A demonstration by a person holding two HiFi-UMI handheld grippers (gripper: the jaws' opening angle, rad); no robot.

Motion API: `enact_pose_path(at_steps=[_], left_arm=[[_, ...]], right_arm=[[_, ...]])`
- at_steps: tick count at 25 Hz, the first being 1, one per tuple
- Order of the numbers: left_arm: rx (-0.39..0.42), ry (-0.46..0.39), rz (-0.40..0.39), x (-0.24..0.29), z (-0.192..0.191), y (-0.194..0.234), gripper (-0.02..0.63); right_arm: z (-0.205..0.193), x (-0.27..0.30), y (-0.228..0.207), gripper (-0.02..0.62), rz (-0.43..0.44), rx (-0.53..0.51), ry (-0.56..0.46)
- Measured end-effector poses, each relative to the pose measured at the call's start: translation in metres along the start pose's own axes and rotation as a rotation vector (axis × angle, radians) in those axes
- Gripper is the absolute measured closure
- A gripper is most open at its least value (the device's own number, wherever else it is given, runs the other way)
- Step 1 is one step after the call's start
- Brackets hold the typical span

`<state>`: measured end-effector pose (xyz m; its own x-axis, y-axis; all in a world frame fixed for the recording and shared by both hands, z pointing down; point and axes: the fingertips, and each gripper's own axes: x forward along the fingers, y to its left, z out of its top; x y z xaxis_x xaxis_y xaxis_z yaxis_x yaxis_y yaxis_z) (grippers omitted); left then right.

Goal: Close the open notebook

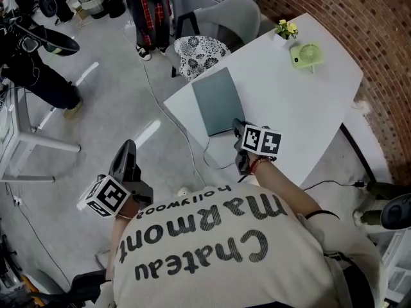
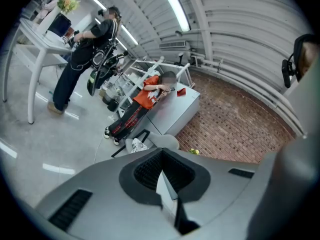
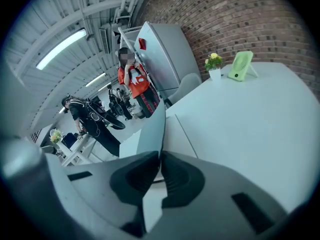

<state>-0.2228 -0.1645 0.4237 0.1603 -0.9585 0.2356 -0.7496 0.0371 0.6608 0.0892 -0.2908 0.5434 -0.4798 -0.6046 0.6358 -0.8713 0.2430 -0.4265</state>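
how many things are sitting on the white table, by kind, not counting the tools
notebook: 1
green fan: 1
pot of yellow flowers: 1
total: 3

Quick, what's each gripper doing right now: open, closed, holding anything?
Left gripper: closed, nothing between its jaws.
Right gripper: closed on the notebook cover, pinching its edge.
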Motion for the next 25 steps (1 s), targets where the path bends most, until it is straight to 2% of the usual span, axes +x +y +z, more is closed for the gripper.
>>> enact_pose_path(at_steps=[25], left_arm=[[-0.033, 0.008, 0.042, -0.013, -0.002, 0.028, 0.604]], right_arm=[[-0.018, 0.021, -0.028, 0.545, -0.114, 0.148, 0.047]])
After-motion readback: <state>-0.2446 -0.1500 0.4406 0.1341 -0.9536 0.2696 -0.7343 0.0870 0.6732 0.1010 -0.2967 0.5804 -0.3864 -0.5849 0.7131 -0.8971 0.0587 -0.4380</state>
